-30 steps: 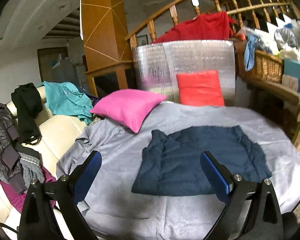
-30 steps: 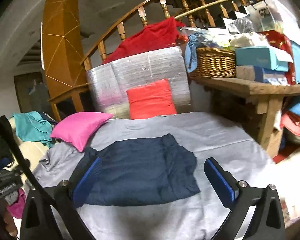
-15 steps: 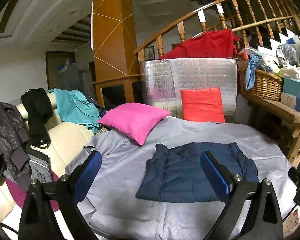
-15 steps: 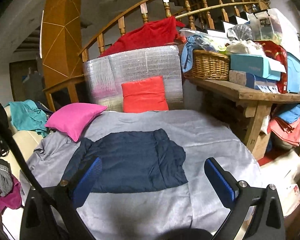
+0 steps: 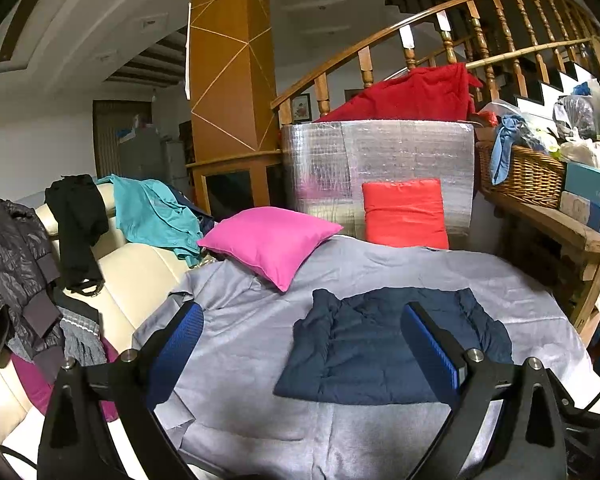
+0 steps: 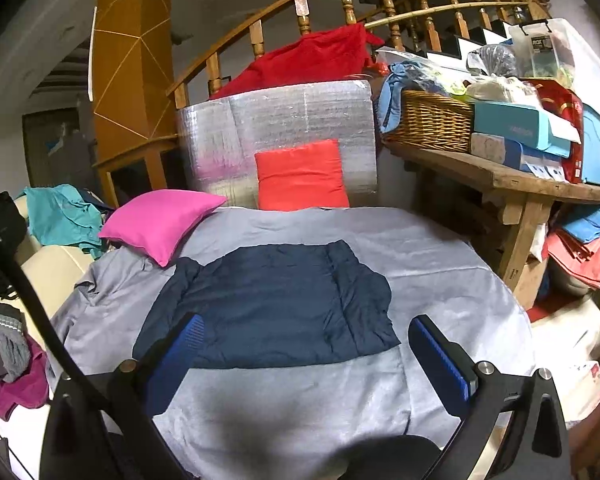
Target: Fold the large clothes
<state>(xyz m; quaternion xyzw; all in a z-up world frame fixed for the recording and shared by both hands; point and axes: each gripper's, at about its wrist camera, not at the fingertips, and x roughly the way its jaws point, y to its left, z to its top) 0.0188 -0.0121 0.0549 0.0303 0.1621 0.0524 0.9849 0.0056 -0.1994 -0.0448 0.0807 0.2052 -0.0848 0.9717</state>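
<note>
Jacket (image 5: 384,344) folded on grey sheet (image 5: 380,264); we see both grippers (image 5: 304,344) (image 6: 308,356) wide open, empty; only left view shows draped sofa (image 5: 140,264).

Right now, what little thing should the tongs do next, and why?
Probably reach for another garment, perhaps the teal one on the cream sofa. The navy jacket already lies as a folded block on the grey sheet, and both the left tongs and right tongs hang open, holding nothing.
</note>
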